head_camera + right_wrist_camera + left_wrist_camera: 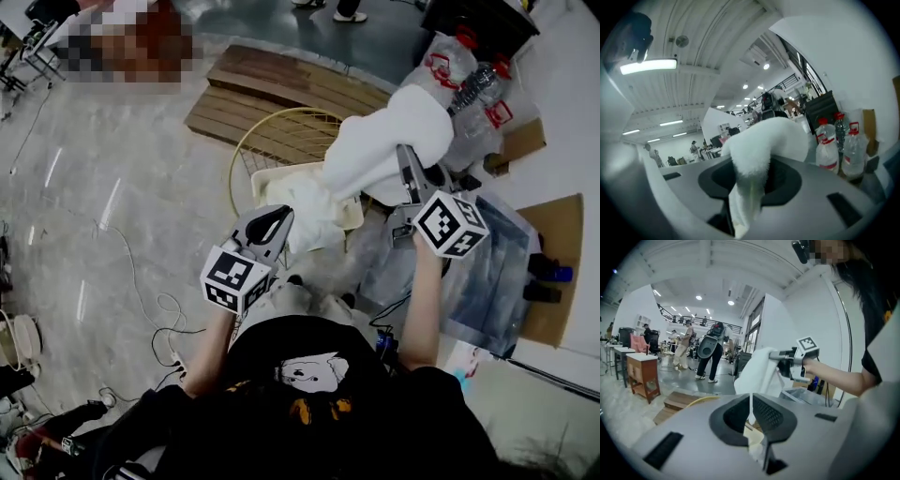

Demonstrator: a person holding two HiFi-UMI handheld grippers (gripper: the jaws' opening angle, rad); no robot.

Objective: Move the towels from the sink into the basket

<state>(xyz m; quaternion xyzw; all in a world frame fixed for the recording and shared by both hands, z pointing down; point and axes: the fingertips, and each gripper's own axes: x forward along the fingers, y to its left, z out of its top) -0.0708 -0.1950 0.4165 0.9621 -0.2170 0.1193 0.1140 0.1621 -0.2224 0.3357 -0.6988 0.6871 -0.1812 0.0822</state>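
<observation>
Transfer step: my right gripper [407,176] is clenched on a white towel [380,141] held aloft near the basket [246,141], the left gripper [273,222] has its jaws together, apparently empty; next I need to lower and release inside the rim.

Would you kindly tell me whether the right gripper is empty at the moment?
No, the right gripper is shut on a white towel, which drapes over its jaws.

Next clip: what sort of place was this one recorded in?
Probably a large open lab or workshop hall, not a home: a bare polished floor with loose cables, people standing beyond a wooden desk, and strip lights on a high ceiling.
</observation>
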